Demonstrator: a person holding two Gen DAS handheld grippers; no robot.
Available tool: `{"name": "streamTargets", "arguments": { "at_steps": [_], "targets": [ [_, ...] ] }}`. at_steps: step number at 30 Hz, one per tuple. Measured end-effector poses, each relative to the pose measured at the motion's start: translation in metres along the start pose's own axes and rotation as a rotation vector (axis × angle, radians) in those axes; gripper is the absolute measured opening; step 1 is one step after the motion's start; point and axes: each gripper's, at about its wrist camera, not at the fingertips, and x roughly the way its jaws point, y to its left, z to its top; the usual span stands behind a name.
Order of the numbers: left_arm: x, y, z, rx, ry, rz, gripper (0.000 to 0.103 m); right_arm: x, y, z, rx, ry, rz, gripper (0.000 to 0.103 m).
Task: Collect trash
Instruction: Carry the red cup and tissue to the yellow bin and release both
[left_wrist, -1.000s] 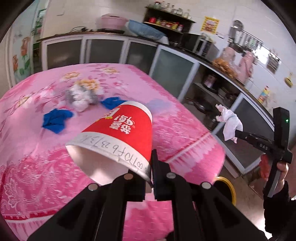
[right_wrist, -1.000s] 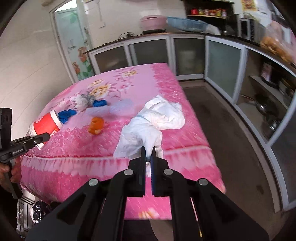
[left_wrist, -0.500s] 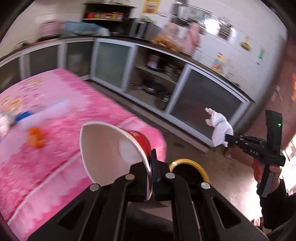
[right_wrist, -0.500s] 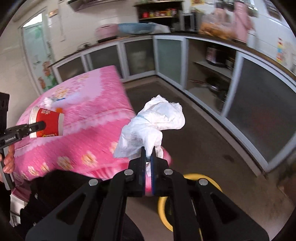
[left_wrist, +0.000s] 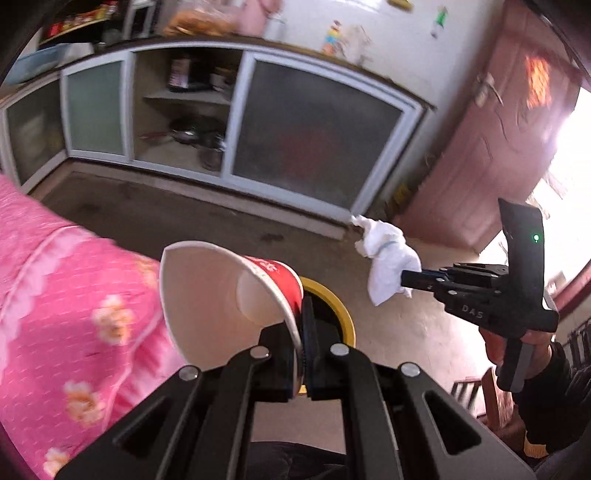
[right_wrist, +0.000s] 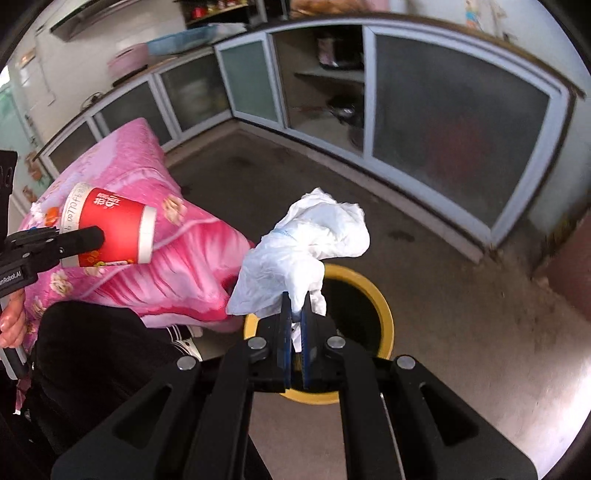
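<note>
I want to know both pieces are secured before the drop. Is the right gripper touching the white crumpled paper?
Touching. The right wrist view shows the right gripper with its jaws shut on the lower edge of the white crumpled paper, above the yellow-rimmed bin.

Two grippers: the left gripper (left_wrist: 302, 354) at the bottom centre of its own view, the right gripper (right_wrist: 293, 332) at the bottom centre of its own. One red paper cup (left_wrist: 221, 291), mid-frame in the left view. One crumpled white tissue (right_wrist: 306, 258), centre of the right view. One yellow-rimmed bin (right_wrist: 384, 317) on the floor, lower centre. One table under a pink flowered cloth (right_wrist: 125, 166), at the left. One brown door (left_wrist: 491, 140), upper right of the left view.
</note>
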Motion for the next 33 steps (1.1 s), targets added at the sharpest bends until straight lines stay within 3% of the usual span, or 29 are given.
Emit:
{"name": "streamTargets", "arguments": {
  "at_steps": [13,24,26,28,31,33],
  "targets": [
    [0.096,-0.028,0.017,0.062,0.149,-0.044,0.003,0.066,-0.042,-0.032,0.107,0.183,-0.013,0.004],
    [0.162,-0.017,0.012,0.001,0.267,-0.037,0.005,0.125,-0.040,-0.045,0.102,0.330,0.005,0.005],
    [0.167,-0.013,0.013,-0.023,0.276,-0.047,0.023,0.131,-0.043,-0.049,0.112,0.351,-0.018,0.006],
    [0.168,-0.010,0.014,-0.040,0.264,-0.031,0.060,0.137,-0.050,-0.055,0.123,0.377,-0.040,0.013],
    [0.165,-0.001,0.014,-0.093,0.255,-0.051,0.062,0.138,-0.060,-0.060,0.158,0.385,-0.048,0.036],
    [0.160,0.003,0.013,-0.112,0.250,-0.051,0.063,0.133,-0.066,-0.062,0.172,0.378,-0.060,0.036]
  ]
}}
